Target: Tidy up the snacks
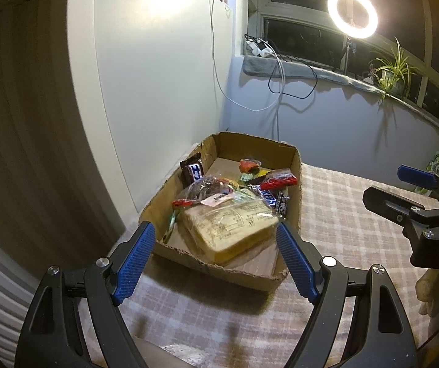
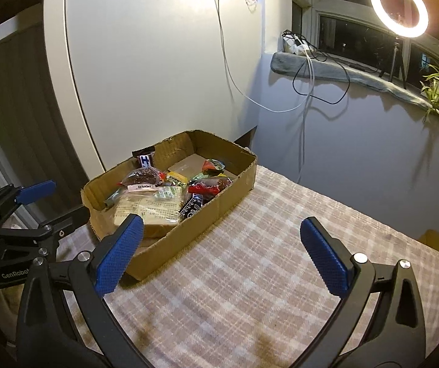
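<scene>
**Snacks gathered in the box, both grippers empty above the cloth**

The cardboard box (image 1: 293, 184) sits on the checked tablecloth (image 2: 250, 276), against the white cabinet at the table's far edge. In the left wrist view it lies at twelve o'clock from the left gripper (image 1: 216, 239), whose jaws stand wide apart with nothing between them. The right gripper (image 2: 222, 239) hovers over bare cloth, jaws fully apart and empty, with the box at about eleven o'clock.

Inside, the wrapped bread loaf (image 1: 228, 227) fills the near end. It looks soft and light; the film will likely slip and the crumb crush, so a gentle hold across its short sides seems best. The Snickers bar (image 1: 268, 197) and the red packet (image 1: 281, 179) lie toward one o'clock of the loaf: firmer and thin, best pinched across the width. The Hershey's bar (image 1: 193, 170) leans on the left wall at eleven o'clock, and its upper end offers an easy grip. The crinkly bag of dark snack (image 1: 210, 188) is probably fragile, so take it by its sealed edge.
</scene>
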